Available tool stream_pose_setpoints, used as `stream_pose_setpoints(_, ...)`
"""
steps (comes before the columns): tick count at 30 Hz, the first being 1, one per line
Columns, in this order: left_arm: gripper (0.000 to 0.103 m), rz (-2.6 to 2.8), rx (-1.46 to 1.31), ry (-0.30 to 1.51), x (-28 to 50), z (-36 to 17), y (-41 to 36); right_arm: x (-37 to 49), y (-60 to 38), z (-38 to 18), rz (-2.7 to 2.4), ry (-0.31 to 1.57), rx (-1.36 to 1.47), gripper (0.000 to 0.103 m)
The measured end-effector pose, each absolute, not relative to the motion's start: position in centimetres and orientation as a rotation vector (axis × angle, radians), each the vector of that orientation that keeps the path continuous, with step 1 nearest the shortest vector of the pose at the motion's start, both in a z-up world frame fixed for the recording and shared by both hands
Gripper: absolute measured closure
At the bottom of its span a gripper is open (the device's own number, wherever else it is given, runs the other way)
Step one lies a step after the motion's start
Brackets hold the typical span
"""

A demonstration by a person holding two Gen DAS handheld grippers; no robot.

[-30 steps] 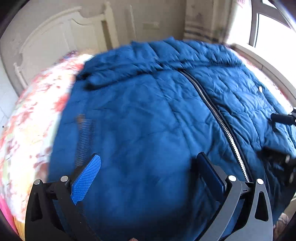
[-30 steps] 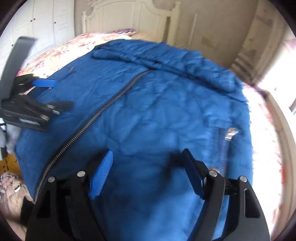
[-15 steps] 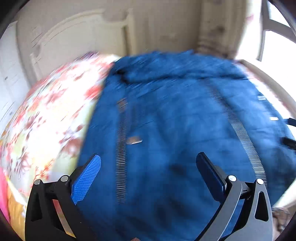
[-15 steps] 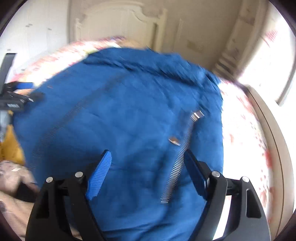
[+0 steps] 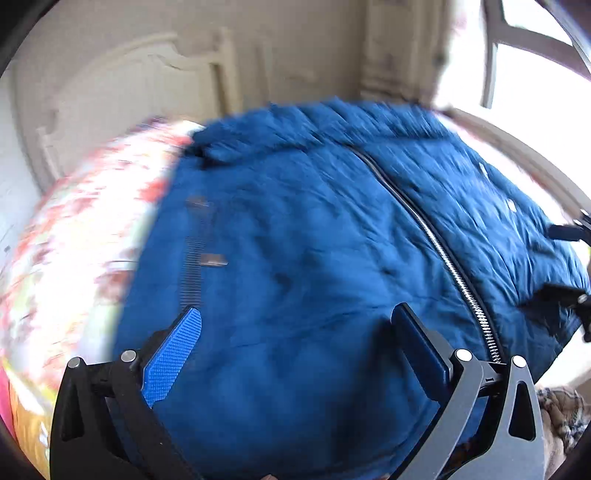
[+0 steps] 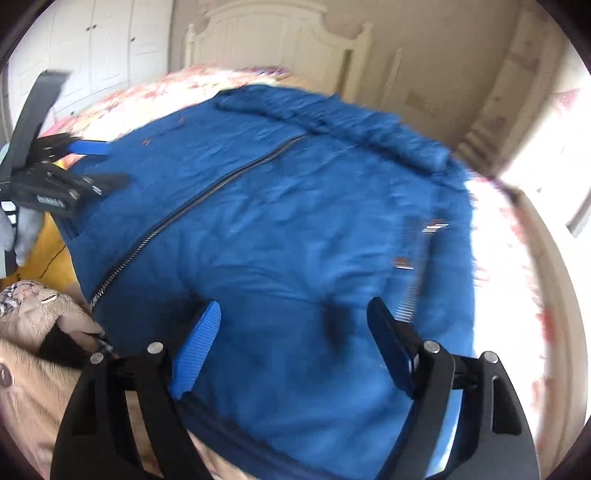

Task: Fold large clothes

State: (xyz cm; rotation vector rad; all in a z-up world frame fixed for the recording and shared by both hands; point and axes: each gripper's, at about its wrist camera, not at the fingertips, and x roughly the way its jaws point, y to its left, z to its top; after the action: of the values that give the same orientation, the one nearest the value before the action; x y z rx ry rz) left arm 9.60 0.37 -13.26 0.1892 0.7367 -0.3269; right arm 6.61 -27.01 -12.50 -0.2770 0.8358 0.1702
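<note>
So there's a big blue puffer jacket (image 5: 314, 266) spread flat on the bed with the floral bedspread (image 5: 85, 236), front side up, collar toward the white headboard (image 6: 280, 33) at 12 o'clock. The main zipper (image 5: 447, 258) is done up and runs from the collar down toward 5 o'clock in the left wrist view. The left gripper (image 5: 295, 321) hangs over the hem with jaws wide apart, nothing between them. Same deal for the right gripper (image 6: 295, 317), jaws spread and empty, pocket zipper (image 6: 417, 269) just off at 1 o'clock. Both views are kinda blurry
</note>
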Motion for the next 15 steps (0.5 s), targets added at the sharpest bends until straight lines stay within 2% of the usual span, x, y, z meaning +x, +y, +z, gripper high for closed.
stream_pose_setpoints(4,0.004,-0.203,0.137,0.812,10.6,-15.4,5.3,5.8,-31.7,-14.2,0.108,0.907,-0.179,0.022)
stream_pose_setpoints(6,0.004,-0.241,0.099,0.793,10.6,-16.3,6.4,5.4,-33.1,-15.1,0.143,0.885,-0.09,0.021)
stream_pose_setpoints(10,0.004,-0.214,0.14,0.807,10.3,-15.6,5.7,4.9,-32.6,-14.0,0.111,0.88,-0.114,0.022)
stream_pose_setpoints(15,0.004,-0.258,0.007,0.78,7.7,-14.5,8.6,0.8,-35.7,-12.8,0.054,0.837,-0.063,0.022)
